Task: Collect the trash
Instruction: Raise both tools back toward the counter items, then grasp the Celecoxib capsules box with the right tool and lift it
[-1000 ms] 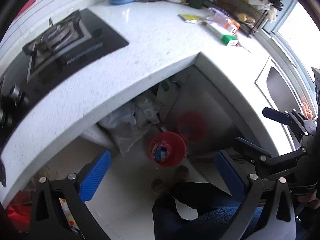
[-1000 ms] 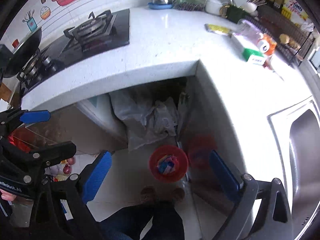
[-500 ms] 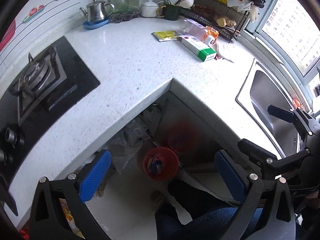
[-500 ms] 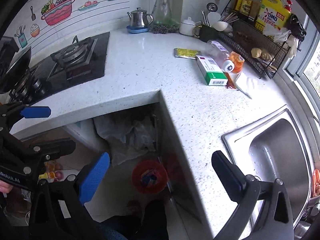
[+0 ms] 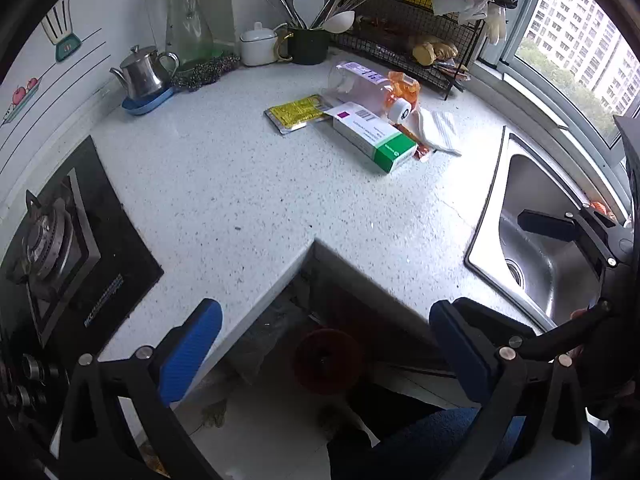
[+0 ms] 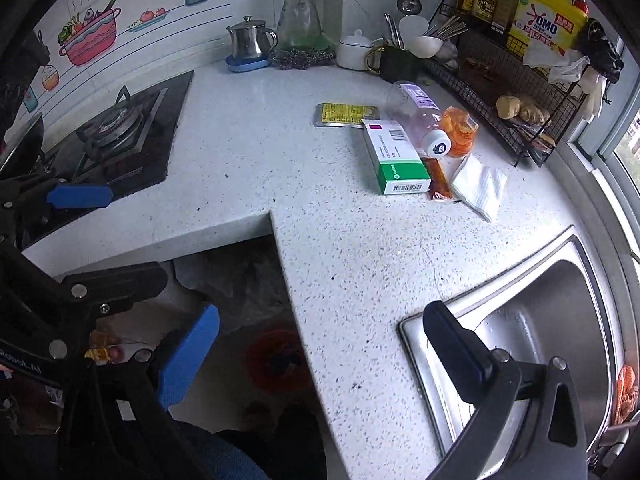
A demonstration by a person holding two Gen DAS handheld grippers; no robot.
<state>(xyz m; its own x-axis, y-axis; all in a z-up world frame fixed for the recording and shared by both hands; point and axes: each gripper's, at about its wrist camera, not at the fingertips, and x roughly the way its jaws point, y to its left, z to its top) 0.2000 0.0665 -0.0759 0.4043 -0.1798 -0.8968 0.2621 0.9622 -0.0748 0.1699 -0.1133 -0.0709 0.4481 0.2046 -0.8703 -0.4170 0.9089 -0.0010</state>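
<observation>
Trash lies in a cluster on the white speckled counter (image 5: 224, 184): a green-and-white box (image 5: 374, 136) (image 6: 396, 156), a yellow sachet (image 5: 298, 114) (image 6: 346, 114), a clear plastic bottle on its side (image 5: 360, 84) (image 6: 418, 110), an orange wrapper (image 5: 404, 88) (image 6: 458, 130) and a white napkin (image 5: 438, 130) (image 6: 480, 188). A red bin (image 5: 328, 360) (image 6: 278, 358) stands on the floor under the counter. My left gripper (image 5: 326, 348) and right gripper (image 6: 320, 344) are both open and empty, held near the counter's front edge, well short of the trash.
A gas stove (image 5: 48, 248) (image 6: 116, 132) is at the left, a steel sink (image 5: 540, 240) (image 6: 532, 344) at the right. A kettle (image 5: 146, 72), glass carafe (image 6: 300, 12), utensil mug (image 5: 308, 42) and wire rack (image 6: 504, 80) line the back.
Both grippers have lifted from looking down at the red bin under the counter to facing the countertop. The trash cluster now sits nearer the middle of both views. Both stay open.
</observation>
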